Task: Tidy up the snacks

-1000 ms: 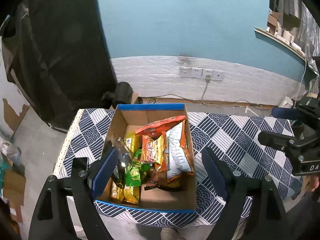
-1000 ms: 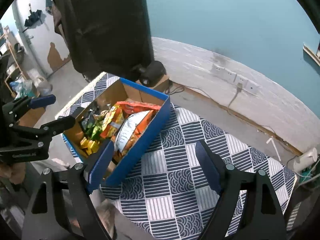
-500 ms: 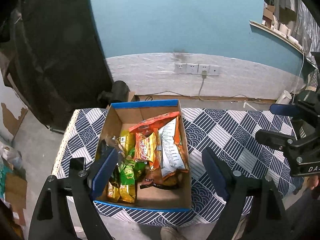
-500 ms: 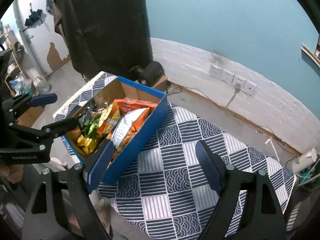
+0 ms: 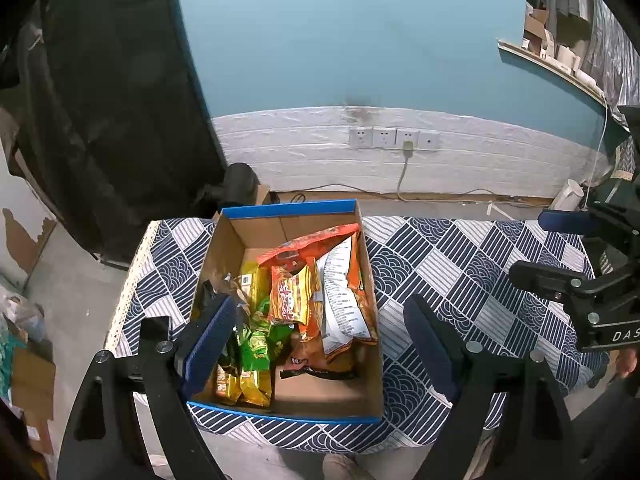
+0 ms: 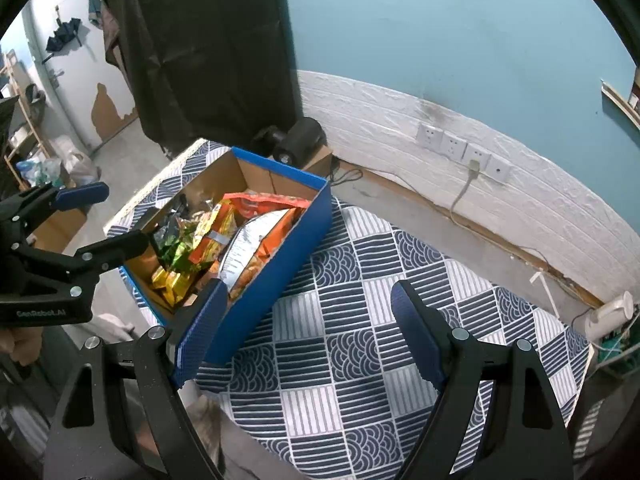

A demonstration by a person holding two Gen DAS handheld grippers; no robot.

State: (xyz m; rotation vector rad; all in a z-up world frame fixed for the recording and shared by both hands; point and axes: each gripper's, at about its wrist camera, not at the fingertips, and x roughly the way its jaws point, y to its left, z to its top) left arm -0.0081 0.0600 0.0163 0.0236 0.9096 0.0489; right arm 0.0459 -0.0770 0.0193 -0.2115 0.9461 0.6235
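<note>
Snack packets (image 5: 296, 312) lie heaped inside the blue cardboard box (image 5: 288, 410) on the counter (image 6: 400, 280), contained for sorting, while the left gripper (image 5: 316, 344) and right gripper (image 6: 310, 332) hover above, jaws apart, holding nothing.

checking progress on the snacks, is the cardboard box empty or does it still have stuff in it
Not empty. The cardboard box holds a loose pile of snack packets, orange, yellow and green, mostly along its left and middle.

A lived-in home room: peeling door (image 6: 60, 80), hung umbrella (image 6: 64, 38), cluttered shelf (image 5: 560, 56).
</note>
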